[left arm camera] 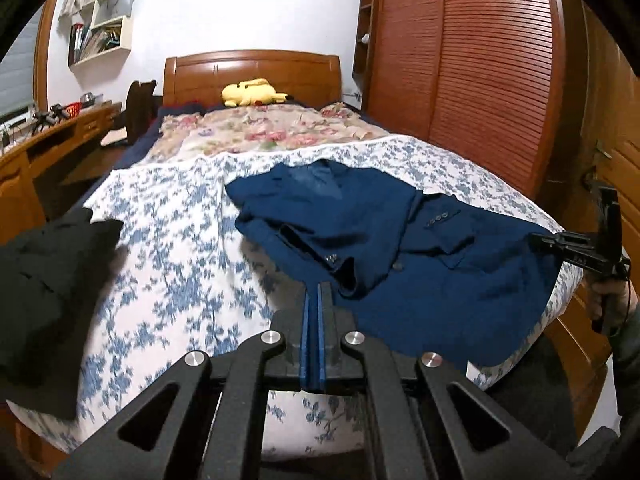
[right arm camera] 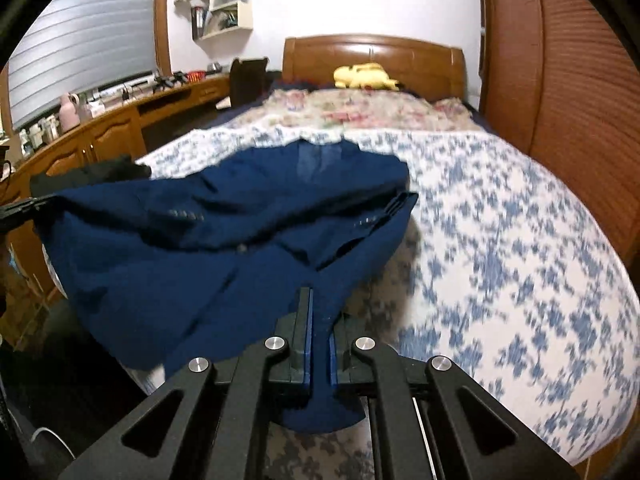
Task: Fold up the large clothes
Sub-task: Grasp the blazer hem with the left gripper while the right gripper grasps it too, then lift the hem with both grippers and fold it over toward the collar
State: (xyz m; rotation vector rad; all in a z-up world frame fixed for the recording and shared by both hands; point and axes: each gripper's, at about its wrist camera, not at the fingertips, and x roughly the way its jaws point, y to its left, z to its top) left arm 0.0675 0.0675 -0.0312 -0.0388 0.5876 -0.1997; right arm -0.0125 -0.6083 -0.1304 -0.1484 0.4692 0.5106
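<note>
A navy blue suit jacket (left arm camera: 400,248) lies spread on the bed's blue-flowered sheet (left arm camera: 172,240), its hem at the foot edge. My left gripper (left arm camera: 314,292) is shut, its tips at the jacket's near hem; I cannot tell whether cloth is pinched. My right gripper (right arm camera: 318,320) is shut on the jacket (right arm camera: 192,264) hem, with blue cloth bunched between its fingers. The right gripper also shows in the left wrist view (left arm camera: 560,244) at the jacket's right corner. The left gripper shows in the right wrist view (right arm camera: 24,210) at the jacket's left corner.
A black garment (left arm camera: 48,292) lies on the bed's left corner. A yellow plush toy (left arm camera: 252,94) sits by the wooden headboard (left arm camera: 252,68). A wooden desk (right arm camera: 100,136) runs along the left, a slatted wardrobe (left arm camera: 480,72) along the right.
</note>
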